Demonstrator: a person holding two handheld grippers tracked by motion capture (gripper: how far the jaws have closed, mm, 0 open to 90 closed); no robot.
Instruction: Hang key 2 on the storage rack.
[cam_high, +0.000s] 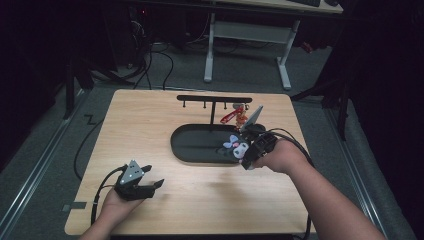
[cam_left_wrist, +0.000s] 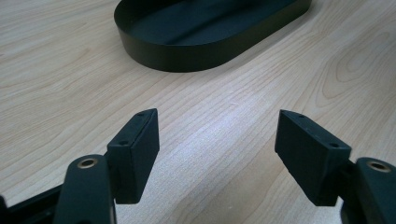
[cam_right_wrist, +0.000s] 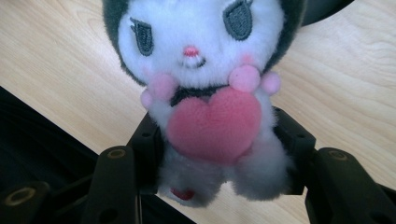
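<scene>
Our right gripper clamps a fluffy white-and-black plush toy holding a pink heart above the black oval tray; our left gripper rests open on the wooden table.

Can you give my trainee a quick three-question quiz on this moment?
1. What does the right claw hold?
2. True or false: the left claw grips the black tray.
3. Where does the red keychain hang? A) on the black rack B) in the tray C) on the table edge

Key:
1. The plush toy, clamped at its body.
2. False; its jaws stand open over the bare table.
3. A
</scene>
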